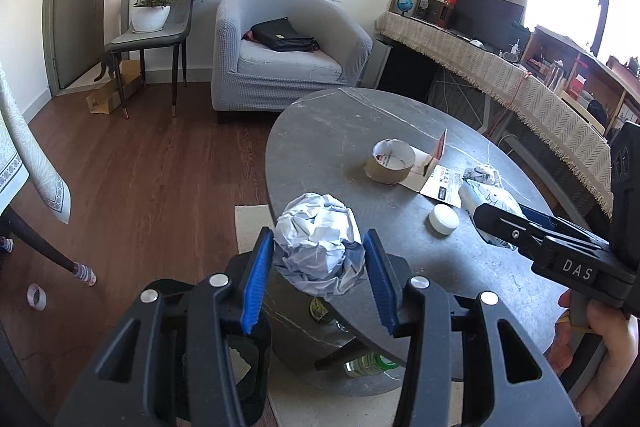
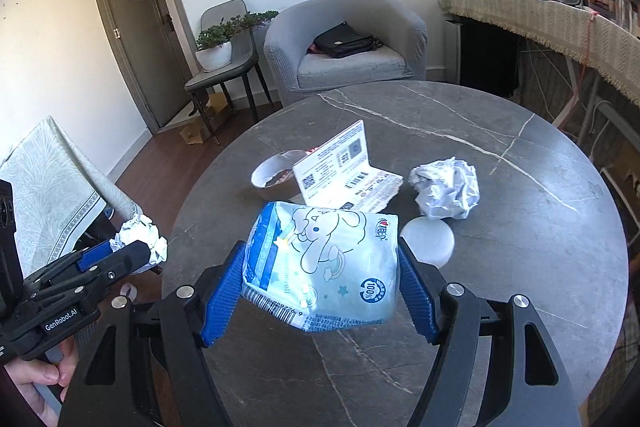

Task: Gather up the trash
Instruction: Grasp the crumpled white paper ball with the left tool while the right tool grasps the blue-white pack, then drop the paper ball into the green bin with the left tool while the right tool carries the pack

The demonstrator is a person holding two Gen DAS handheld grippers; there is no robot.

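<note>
My left gripper point(image 1: 319, 259) is clamped on a crumpled paper ball point(image 1: 318, 247), both blue pads pressed into its sides, held over the near-left rim of the round table point(image 1: 340, 131). My right gripper point(image 2: 320, 291) is clamped on a light-blue tissue pack point(image 2: 322, 267), pads on both short sides, lifted just clear of the tabletop by the look of it. Both loads are soft, so I'd keep the squeeze steady — the pack is slick film and could slide out if I tilt it, so keep it level. I see no bin in either view; my guess is it's off the table's near-left side, so the paper goes first. Still on the table from the right wrist: second paper wad point(image 2: 446, 189) at 1 o'clock, white round lid point(image 2: 428, 239) just beside the pack at 2 o'clock, folded card box point(image 2: 346, 171) at 12, tape-roll core point(image 2: 276, 175) at 11 touching the box. Room — the table edge drops to open wood floor at 9 to 10 o'clock in the left view; a patterned cloth edge point(image 1: 36, 163) and chair leg point(image 1: 48, 251) sit at 9, bottles point(image 1: 364, 363) under the table at 6. I'd swing left and low, keeping the two grippers well apart.
</note>
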